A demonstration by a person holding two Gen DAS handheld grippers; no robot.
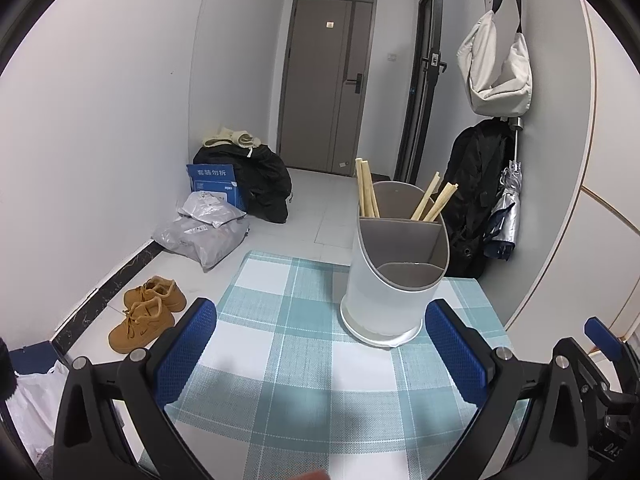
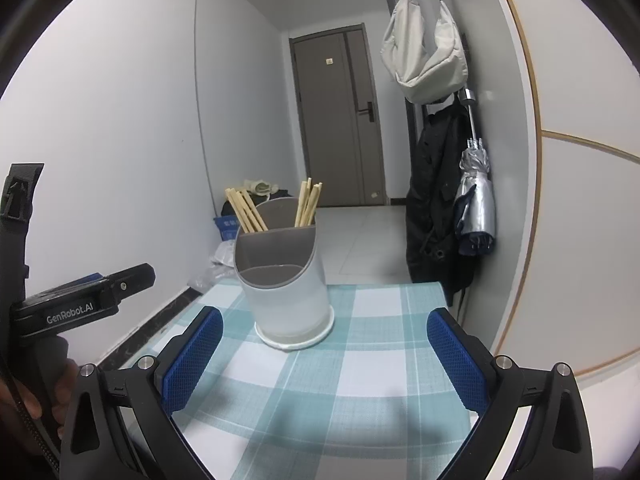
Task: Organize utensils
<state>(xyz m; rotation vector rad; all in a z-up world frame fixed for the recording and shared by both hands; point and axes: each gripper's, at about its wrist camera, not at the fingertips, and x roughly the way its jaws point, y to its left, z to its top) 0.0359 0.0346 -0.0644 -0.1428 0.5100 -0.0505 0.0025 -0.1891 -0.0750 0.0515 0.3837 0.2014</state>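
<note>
A white utensil holder (image 1: 386, 284) with grey inner compartments stands on the teal checked tablecloth (image 1: 288, 320). Several wooden chopsticks (image 1: 366, 192) lean in its rear compartments; the front compartment looks empty. My left gripper (image 1: 320, 344) is open and empty, just short of the holder. In the right wrist view the holder (image 2: 286, 288) stands ahead of my right gripper (image 2: 324, 352), which is open and empty. Chopsticks (image 2: 308, 204) stick out of its back. The left gripper's body (image 2: 80, 296) shows at the left of that view.
The table ends just behind the holder. Beyond it on the floor are tan shoes (image 1: 148, 312), grey parcels (image 1: 204, 236) and a blue box (image 1: 216, 184). A black coat (image 2: 436, 208), umbrella (image 2: 476, 204) and white bag (image 2: 424, 52) hang on the right wall.
</note>
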